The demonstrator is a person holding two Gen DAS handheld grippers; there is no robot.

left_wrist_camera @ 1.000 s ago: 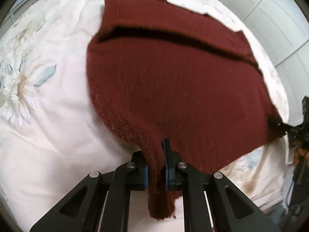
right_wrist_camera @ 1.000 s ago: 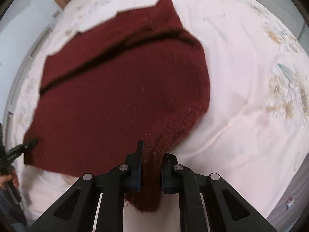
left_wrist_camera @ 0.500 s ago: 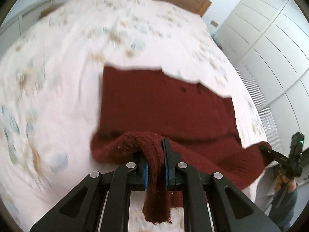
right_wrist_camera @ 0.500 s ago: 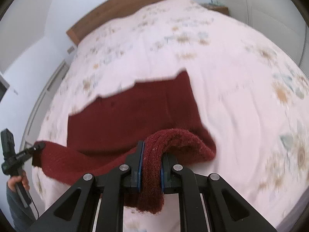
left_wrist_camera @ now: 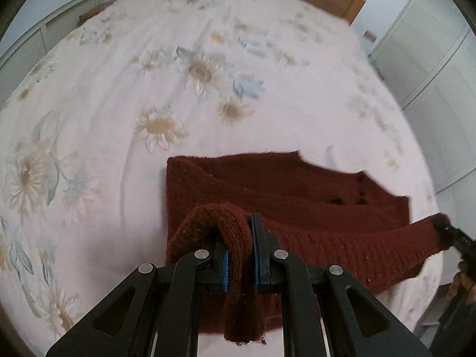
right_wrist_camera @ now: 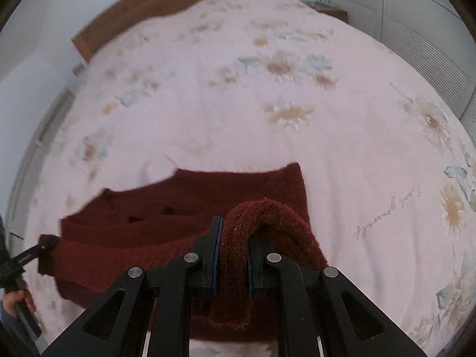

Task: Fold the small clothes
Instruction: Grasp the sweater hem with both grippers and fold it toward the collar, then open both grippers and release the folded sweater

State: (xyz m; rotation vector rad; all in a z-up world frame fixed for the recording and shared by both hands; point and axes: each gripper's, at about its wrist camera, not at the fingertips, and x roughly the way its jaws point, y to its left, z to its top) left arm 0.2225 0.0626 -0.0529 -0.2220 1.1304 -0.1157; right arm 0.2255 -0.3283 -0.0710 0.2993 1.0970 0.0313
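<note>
A dark red knitted sweater (left_wrist_camera: pixel 282 184) (right_wrist_camera: pixel 208 196) lies near the foot of a bed, its far part flat on the cover. Its near hem is lifted off the bed and stretched between my two grippers. My left gripper (left_wrist_camera: pixel 239 238) is shut on one corner of the hem, which loops over its blue pads and hangs down. My right gripper (right_wrist_camera: pixel 233 241) is shut on the other corner in the same way. Each wrist view shows the other gripper's tip at the far end of the taut hem (left_wrist_camera: pixel 443 226) (right_wrist_camera: pixel 47 244).
The bed (left_wrist_camera: pixel 178 89) carries a pale pink cover with a flower print, and a wooden headboard (right_wrist_camera: pixel 166 3) stands at its far end. White wardrobe doors (left_wrist_camera: pixel 440 59) run along one side. A hand (right_wrist_camera: pixel 15 300) shows at the picture's edge.
Both grippers have pulled back toward the foot of the bed and risen with the hem. The sweater filled the views before; it now lies low in them, with much more bed showing.
</note>
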